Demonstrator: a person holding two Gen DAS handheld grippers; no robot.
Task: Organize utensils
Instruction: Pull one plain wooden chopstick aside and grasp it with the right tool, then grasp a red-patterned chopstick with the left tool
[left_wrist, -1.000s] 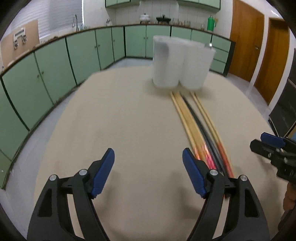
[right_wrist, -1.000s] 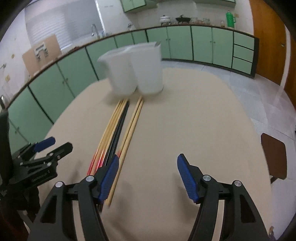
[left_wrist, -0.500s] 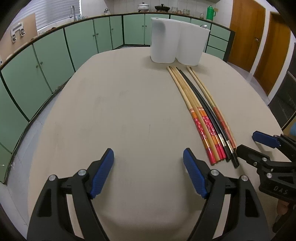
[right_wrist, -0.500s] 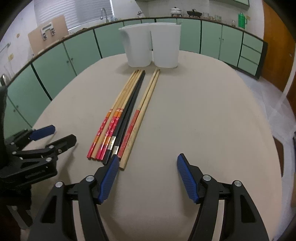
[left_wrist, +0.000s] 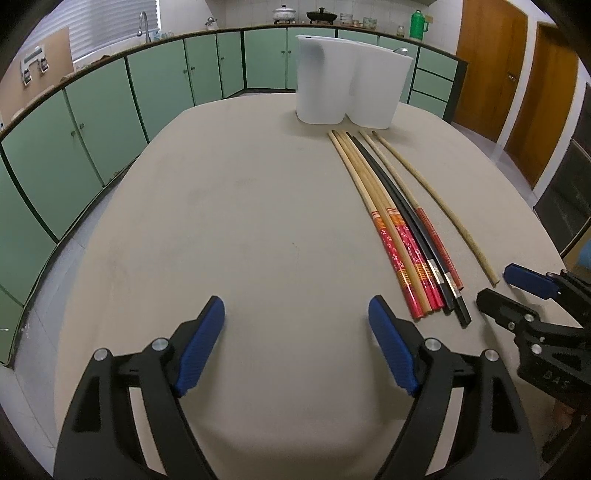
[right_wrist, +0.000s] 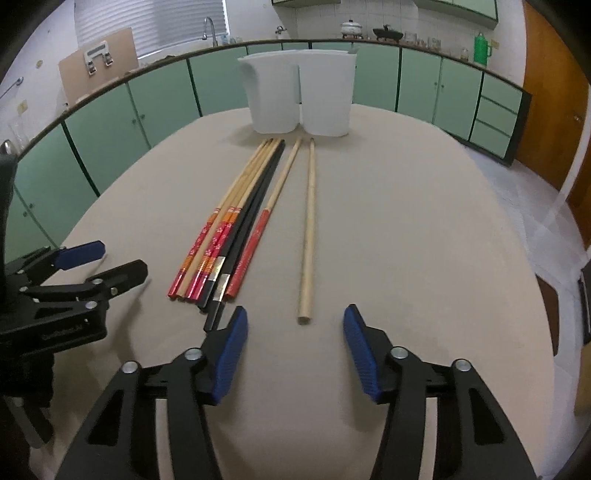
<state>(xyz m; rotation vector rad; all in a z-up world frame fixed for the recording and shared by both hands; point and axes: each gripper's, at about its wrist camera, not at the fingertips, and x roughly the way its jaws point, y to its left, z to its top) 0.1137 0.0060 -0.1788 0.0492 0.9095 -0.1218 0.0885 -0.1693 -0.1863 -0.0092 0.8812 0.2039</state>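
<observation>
Between the wide, empty fingers of the right gripper (right_wrist: 295, 334) lies a plain chopstick (right_wrist: 307, 236), apart from the bundle (right_wrist: 236, 229); a careless pinch could roll it. Left gripper (left_wrist: 296, 325) wide, empty, over bare desk (left_wrist: 240, 229)

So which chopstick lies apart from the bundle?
The plain wooden chopstick, with no red or black on it. It lies alone on the bundle's right, its near end between the open right gripper's fingers.

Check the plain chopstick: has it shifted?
Yes. The plain chopstick swung its near end right, away from the bundle, far tip still by the white containers.
</observation>
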